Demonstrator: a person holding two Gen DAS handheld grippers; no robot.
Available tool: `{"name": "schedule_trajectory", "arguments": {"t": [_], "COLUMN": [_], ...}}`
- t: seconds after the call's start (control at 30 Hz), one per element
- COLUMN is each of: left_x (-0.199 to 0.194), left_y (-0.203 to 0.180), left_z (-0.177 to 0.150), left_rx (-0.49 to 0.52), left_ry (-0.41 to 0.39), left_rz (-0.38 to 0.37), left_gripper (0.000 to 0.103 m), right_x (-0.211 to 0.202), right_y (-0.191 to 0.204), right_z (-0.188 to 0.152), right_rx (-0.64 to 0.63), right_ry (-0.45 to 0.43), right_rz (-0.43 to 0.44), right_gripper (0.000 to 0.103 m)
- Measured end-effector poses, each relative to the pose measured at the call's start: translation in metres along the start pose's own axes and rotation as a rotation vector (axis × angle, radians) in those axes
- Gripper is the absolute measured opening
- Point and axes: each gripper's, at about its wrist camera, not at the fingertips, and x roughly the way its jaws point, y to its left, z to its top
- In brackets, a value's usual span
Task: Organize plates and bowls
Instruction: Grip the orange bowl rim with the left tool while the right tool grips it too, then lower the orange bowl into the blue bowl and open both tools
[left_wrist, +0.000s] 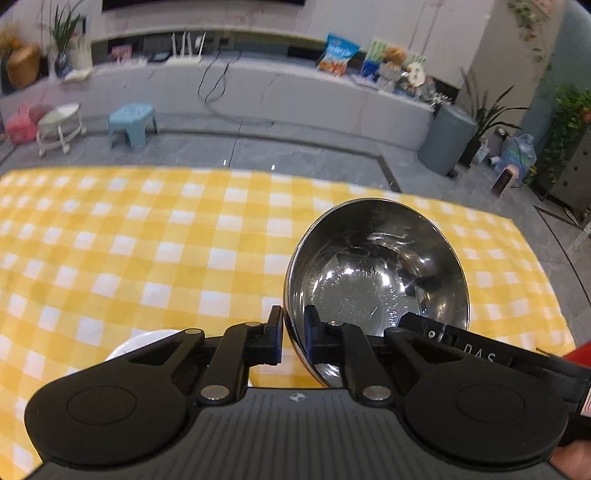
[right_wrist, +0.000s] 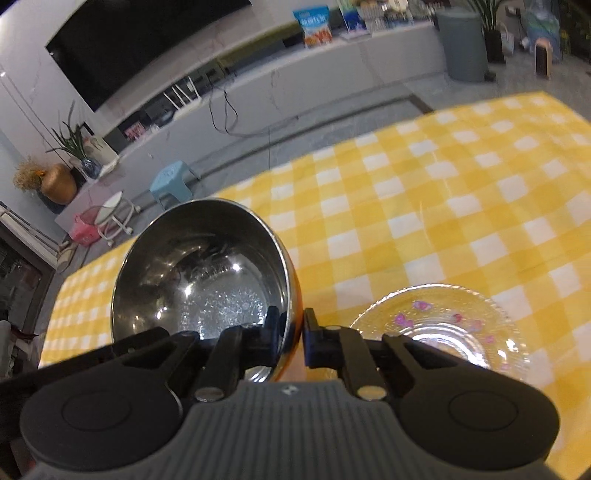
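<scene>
Glass plate (right_wrist: 439, 328) only by right gripper (right_wrist: 291, 341)

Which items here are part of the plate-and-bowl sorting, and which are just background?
Job items: steel bowl, clamped at its rim by left gripper and right gripper; glass plate; white dish.

Background: blue stool, grey bin, snack bag, checked tablecloth.

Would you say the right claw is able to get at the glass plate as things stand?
Probably not yet: the right claw is shut on the steel bowl's rim. The glass plate lies unobstructed just beside it on the tablecloth, so releasing the bowl first should free it.
</scene>
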Motion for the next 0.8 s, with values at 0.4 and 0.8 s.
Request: {"name": "schedule_trajectory", "arguments": {"t": [0.4,0.8], "left_x": [-0.096,-0.162], "left_y": [-0.007,0.023], "left_z": [-0.010,-0.083], "left_rx": [0.012,-0.102], "left_ry": [-0.024,-0.015], "left_rz": [-0.020,-0.088], "left_gripper": [0.012,0.015], "right_x": [-0.106,-0.185], "right_y": [0.024,0.045], "right_z": [-0.005,-0.067], "right_rx": [0.016,-0.081], "right_ry": [-0.024,0.046], "right_rz": [0.093,0.146], "right_gripper": [0.011,0.011]}}
